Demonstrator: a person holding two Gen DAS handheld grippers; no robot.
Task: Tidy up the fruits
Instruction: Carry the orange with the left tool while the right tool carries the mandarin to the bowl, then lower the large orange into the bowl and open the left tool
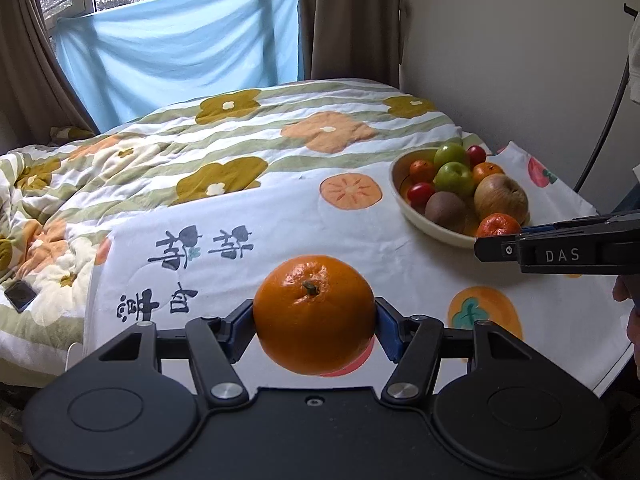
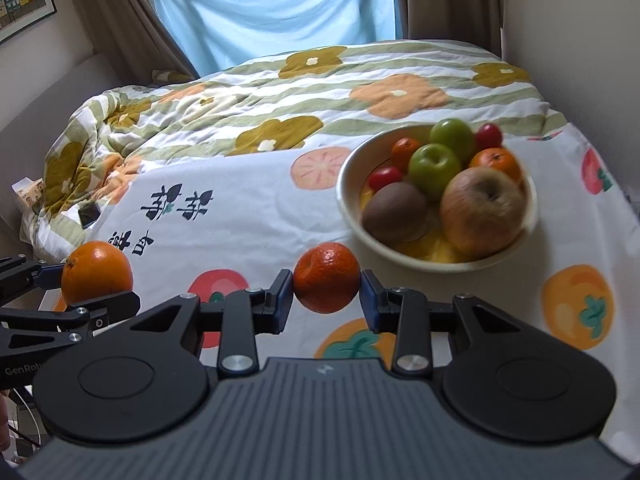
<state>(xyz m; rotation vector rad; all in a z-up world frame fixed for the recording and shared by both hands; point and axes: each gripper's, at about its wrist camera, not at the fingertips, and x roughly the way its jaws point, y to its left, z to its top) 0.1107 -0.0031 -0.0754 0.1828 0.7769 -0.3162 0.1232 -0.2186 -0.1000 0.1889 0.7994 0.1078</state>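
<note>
My left gripper (image 1: 314, 320) is shut on a large orange (image 1: 314, 314) and holds it above the printed cloth; the orange also shows at the left of the right wrist view (image 2: 97, 272). My right gripper (image 2: 326, 288) is shut on a small tangerine (image 2: 327, 277), which also shows in the left wrist view (image 1: 498, 226) at the near rim of the cream bowl (image 1: 404, 206). In the right wrist view the bowl (image 2: 352, 216) holds two green apples, a brownish apple, a kiwi, small red fruits and tangerines.
The bowl stands on a white cloth (image 2: 248, 236) printed with fruit and dark characters, by a flowered quilt (image 1: 240, 140). A phone (image 1: 19, 295) lies on the quilt at the left. A wall (image 1: 520, 60) is on the right, with a blue curtain (image 1: 180, 52) behind.
</note>
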